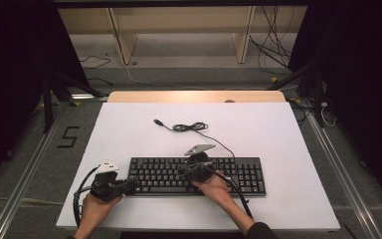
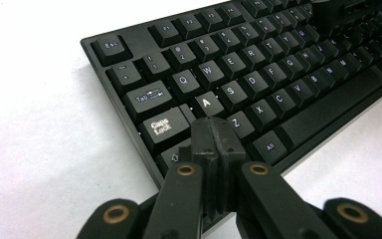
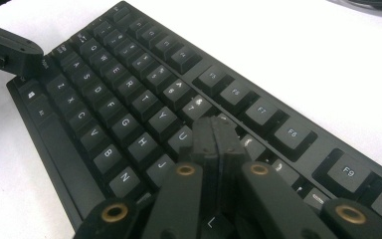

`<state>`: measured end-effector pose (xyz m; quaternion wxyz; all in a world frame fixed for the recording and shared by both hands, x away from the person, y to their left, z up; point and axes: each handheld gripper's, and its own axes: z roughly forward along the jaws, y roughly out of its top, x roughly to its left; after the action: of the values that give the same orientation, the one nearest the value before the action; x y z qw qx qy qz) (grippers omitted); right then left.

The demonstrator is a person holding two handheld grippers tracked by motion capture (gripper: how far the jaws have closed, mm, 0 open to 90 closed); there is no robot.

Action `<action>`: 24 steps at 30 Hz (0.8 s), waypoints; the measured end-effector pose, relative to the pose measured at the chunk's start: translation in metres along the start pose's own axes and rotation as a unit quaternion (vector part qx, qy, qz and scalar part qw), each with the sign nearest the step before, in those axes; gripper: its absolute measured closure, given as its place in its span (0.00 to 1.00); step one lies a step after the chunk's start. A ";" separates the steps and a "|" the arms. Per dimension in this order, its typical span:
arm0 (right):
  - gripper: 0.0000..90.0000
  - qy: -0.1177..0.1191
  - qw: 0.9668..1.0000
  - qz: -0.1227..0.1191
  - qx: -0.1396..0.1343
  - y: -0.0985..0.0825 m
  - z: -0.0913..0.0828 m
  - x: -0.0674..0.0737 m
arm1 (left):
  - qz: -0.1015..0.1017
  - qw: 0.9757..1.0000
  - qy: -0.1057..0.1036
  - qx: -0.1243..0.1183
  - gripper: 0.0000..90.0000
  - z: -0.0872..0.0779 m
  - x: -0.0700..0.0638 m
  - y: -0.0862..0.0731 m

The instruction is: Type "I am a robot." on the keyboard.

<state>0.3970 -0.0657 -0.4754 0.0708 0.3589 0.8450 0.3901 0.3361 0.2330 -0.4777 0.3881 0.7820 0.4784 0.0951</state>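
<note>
Right now a black keyboard point(image 1: 197, 176) lies flat on the white bench point(image 1: 129, 134), near the person's edge and roughly midway across, with its long side running along that edge. Its cable point(image 1: 195, 127) leaves the far side of the keyboard and ends in a loose coil with a plug, lying on the bench a little way beyond the keyboard.

At the keyboard's left end is the left hand-held gripper point(image 1: 127, 185), held in the person's left hand point(image 1: 95, 208). Its jaws are fully closed together with nothing between them. In the left gripper view the tip point(image 2: 214, 130) sits over the lower left corner of the key field, just beside the Caps Lock key point(image 2: 161, 126) and the Z key, with the A key directly beyond it. Whether the tip presses a key or only hovers over it cannot be told.

Over the middle of the keyboard is the right hand-held gripper point(image 1: 191, 167), held in the right hand point(image 1: 211, 188), whose palm lies at the keyboard's near edge. Its jaws are likewise pressed shut and empty. In the right gripper view the tip point(image 3: 215, 128) sits among the keys just past the U key point(image 3: 183, 135) and J key, short of the function row. Contact with a key cannot be made out here either.
</note>
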 end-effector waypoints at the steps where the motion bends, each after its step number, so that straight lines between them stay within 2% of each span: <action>1: 1.00 0.000 1.000 0.000 0.000 0.000 0.000 0.000 | 0.000 1.000 0.000 0.001 0.99 0.000 0.000 0.000; 13: 1.00 -0.001 1.000 0.001 0.000 0.000 0.000 0.000 | -0.003 1.000 0.007 -0.001 0.99 0.002 0.002 0.001; 17: 1.00 0.000 1.000 0.001 0.001 0.000 0.001 -0.001 | -0.002 1.000 0.006 0.008 0.99 0.005 0.003 0.000; 24: 1.00 -0.011 1.000 -0.003 0.003 -0.003 0.003 0.002 | -0.002 1.000 0.004 0.010 0.99 0.005 0.003 0.001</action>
<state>0.3955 -0.0640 -0.4793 0.0802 0.3608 0.8462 0.3838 0.3405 0.2324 -0.4812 0.3784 0.7845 0.4824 0.0930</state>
